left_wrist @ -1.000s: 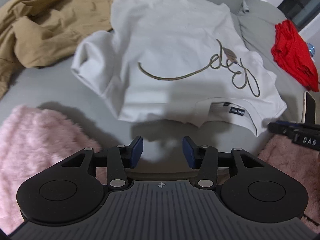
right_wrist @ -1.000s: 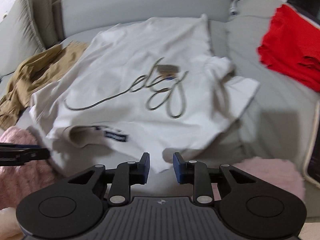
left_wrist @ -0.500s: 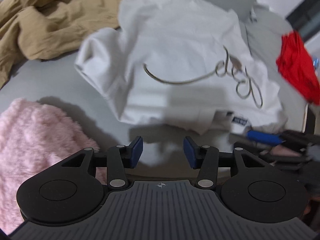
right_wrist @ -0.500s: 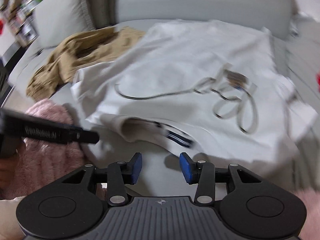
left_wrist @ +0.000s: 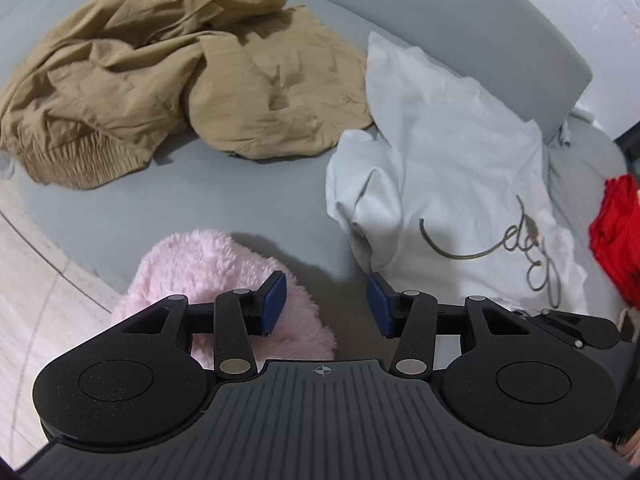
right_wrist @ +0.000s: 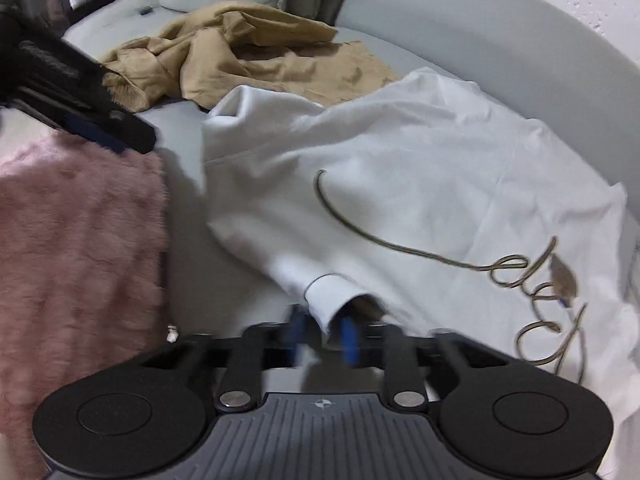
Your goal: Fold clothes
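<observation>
The right gripper [right_wrist: 322,334] has moved in and is closing on the white shirt's [right_wrist: 420,184] collar edge; the left gripper [left_wrist: 326,304] hangs open, so a fold looks underway.

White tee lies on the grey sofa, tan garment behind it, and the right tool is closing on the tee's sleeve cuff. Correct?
Not the sleeve cuff: the right view shows the right tool at the white tee's neckband, around its edge. The rest stands.

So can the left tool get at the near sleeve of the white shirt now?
Probably yes: the left tool is open, and only bare grey cushion lies between it and the white shirt sleeve.
</observation>
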